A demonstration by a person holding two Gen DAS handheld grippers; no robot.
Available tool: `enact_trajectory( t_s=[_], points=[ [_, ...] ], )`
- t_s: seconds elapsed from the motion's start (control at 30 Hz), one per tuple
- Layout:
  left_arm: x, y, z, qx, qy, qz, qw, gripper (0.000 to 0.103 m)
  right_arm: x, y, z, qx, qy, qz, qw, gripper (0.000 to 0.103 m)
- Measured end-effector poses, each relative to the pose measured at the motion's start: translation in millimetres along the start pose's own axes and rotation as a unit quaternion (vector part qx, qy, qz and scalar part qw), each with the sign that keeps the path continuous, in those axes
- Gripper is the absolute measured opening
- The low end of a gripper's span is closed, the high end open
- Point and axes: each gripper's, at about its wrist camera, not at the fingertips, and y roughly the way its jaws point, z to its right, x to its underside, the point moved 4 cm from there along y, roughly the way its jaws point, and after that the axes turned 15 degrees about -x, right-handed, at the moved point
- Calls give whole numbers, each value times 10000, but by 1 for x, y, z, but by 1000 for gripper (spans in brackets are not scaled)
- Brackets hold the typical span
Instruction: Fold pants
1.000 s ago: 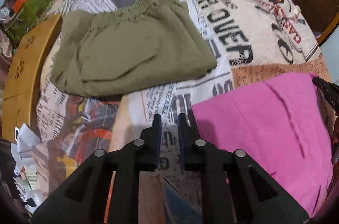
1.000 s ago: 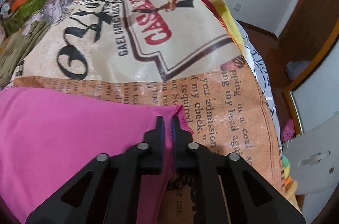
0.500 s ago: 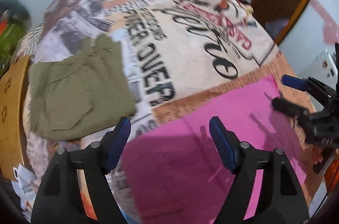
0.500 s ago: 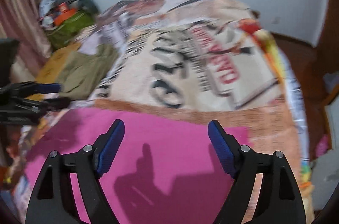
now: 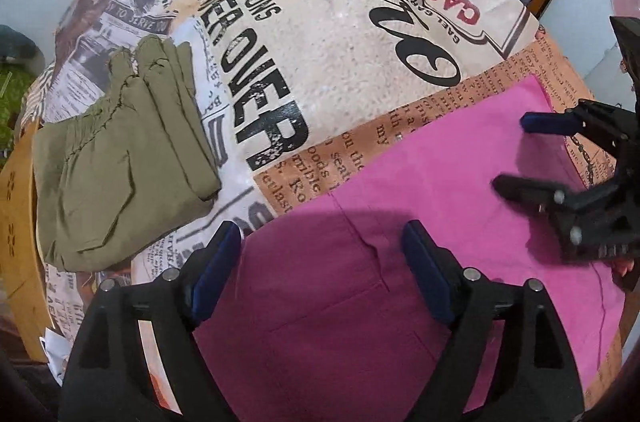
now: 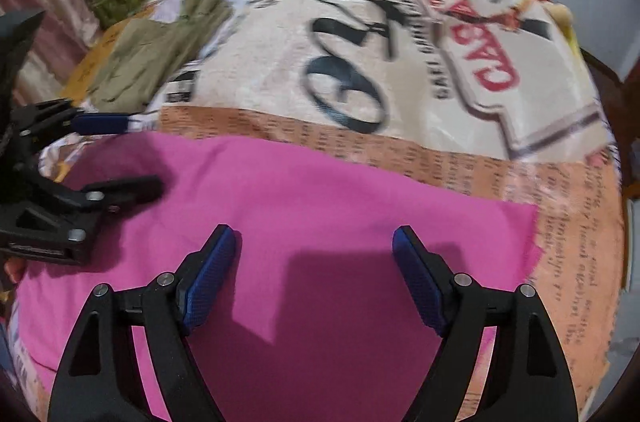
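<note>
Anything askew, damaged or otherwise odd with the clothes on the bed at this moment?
Nothing stands out. The pink pants lie flat on the printed bedspread, and the olive pants sit folded at the side. Both tongs, left and right, hang apart above the pink fabric, holding nothing; the left jaws are opening.

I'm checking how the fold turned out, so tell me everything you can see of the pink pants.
The pink pants are a plain, matte magenta cloth, folded into a flat, roughly rectangular block with straight edges and a squared corner on the right. A faint seam or crease runs across the panel in the left wrist view. They lie on the printed bedspread, apart from the olive garment. Both grippers' shadows fall on them; neither the left gripper nor the right gripper pinches the cloth.
</note>
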Motion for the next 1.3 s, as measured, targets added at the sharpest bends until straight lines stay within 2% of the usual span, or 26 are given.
enact_trajectory(
  t_s=[0.1,0.33,0.6,0.7,0.8,1.03,1.17,1.3],
  points=[
    [4,-3,-7,-19,-88,6,10000,87,11,-5,17,295,72,-11,9995,78],
    [17,-14,-31,-236,-273,108,9993,89,30,-24,51,470,551,25,9974,78],
    [32,-19,-48,-242,-593,84,9979,92,44,-40,59,756,667,58,9949,79],
    [35,-25,-50,-435,-591,114,9972,91,40,-44,56,885,637,62,9940,79],
    [37,-38,-54,-632,-592,253,9959,91,39,-62,45,872,533,218,9945,79],
    [47,-90,-69,-626,-1038,737,9899,91,34,-111,-11,854,51,770,9934,79],
    [61,-126,-75,-536,-1268,1020,9852,91,35,-133,-51,779,-250,1043,9912,79],
    [75,-151,-75,-317,-1448,1139,9824,91,41,-147,-80,742,-529,1209,9885,80]
  ],
)
